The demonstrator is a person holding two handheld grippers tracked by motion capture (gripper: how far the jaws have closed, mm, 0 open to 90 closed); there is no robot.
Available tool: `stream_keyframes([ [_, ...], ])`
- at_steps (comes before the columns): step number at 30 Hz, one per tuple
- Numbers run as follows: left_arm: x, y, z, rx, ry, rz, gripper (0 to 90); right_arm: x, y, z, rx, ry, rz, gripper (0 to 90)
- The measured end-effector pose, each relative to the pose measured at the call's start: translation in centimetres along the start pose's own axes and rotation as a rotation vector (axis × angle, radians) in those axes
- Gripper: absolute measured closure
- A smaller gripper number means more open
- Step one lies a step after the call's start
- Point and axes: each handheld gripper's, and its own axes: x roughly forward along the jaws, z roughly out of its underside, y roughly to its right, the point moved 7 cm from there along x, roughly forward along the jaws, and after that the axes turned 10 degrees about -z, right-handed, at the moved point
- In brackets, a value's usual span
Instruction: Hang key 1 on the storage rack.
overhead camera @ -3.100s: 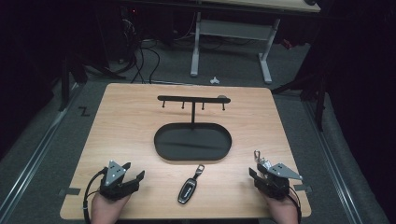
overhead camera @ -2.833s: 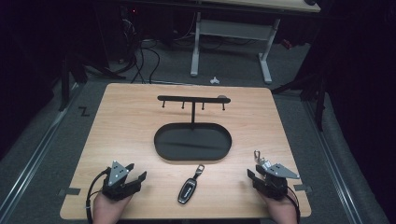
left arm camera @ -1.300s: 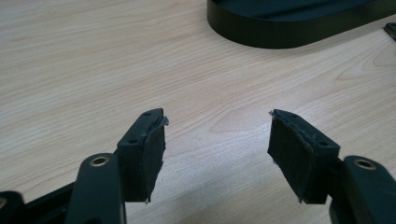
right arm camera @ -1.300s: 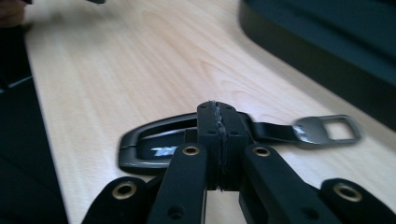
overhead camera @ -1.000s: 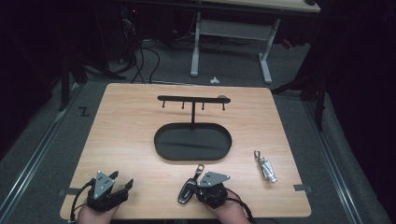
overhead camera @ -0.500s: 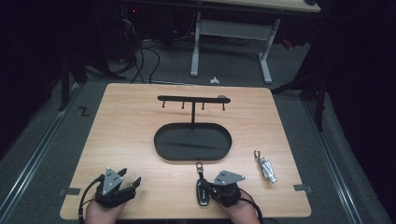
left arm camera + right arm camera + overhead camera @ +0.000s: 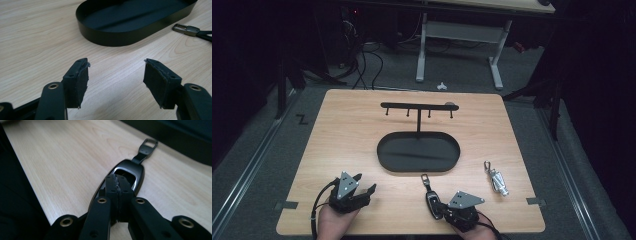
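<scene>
- Table holding one hook stand with oval tray; one key fob; one silver keychain
- Right gripper sitting with jaws pressed together on top of the fob, near front edge, not clamping it; fob risking sliding off the table
- Left gripper hovering with jaws apart, gripping nothing

Brightly lit table amid dark surroundings; soft, slightly blurred close-ups.
</scene>
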Motion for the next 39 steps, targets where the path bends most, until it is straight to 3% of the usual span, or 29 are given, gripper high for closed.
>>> stream_keyframes([
  [9, 0.5, 0.6, -0.5, 0.008, 0.007, 0.014, 36.9, -0.4, 1.0, 1.0, 0.016, -0.031, 0.057, 89.7],
  [19, 0.2, 0.2, -0.3, -0.003, 0.009, 0.011, 37.0, -2.6, 5.1, 2.2, 0.106, -0.014, 0.157, 89.8],
  [30, 0.1, -0.1, -0.5, -0.017, 0.014, 0.011, 37.4, -4.0, 5.5, 3.2, 0.146, -0.014, 0.170, 89.8],
  [39, 0.6, 0.5, -1.0, -0.007, 0.024, 0.027, 37.6, -4.6, 5.1, 3.8, 0.161, -0.016, 0.179, 89.7],
])
